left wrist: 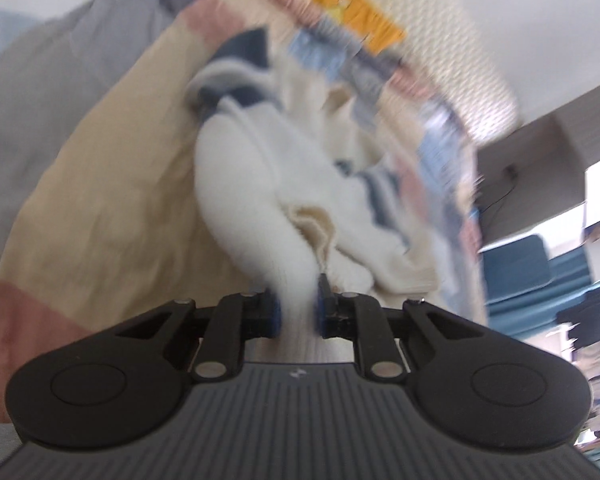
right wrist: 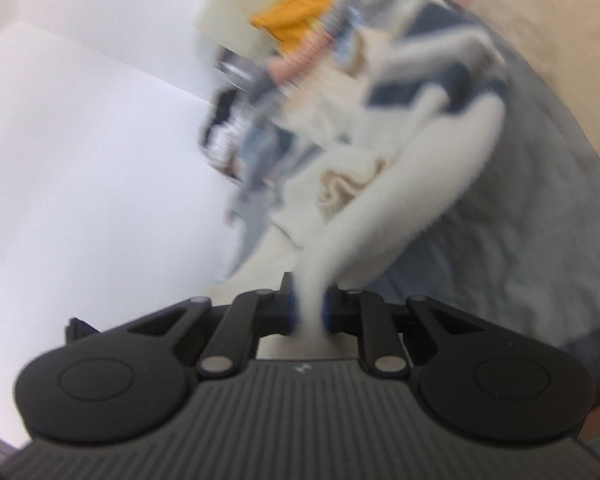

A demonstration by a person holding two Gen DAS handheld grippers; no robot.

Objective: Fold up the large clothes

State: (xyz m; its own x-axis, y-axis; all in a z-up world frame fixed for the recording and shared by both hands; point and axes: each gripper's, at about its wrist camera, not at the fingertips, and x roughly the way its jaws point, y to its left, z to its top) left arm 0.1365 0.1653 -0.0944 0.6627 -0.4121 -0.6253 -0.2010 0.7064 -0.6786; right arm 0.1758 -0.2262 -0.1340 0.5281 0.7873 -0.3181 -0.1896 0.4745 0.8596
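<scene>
Both the left tongs [left wrist: 296,312] and right tongs [right wrist: 310,312] clench a white garment [left wrist: 240,184] above a cream-and-grey bedspread [left wrist: 112,184], white wall [right wrist: 80,152] beside them.

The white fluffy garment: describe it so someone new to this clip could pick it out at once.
On the bedding with beige, pink and grey blocks lies a heap of clothes. The white fluffy garment stretches from that heap to both tools, pinched in the left tool and the right tool. Unlike the orange piece and the blue-patterned fabric behind, it is plain white with navy trim.
</scene>
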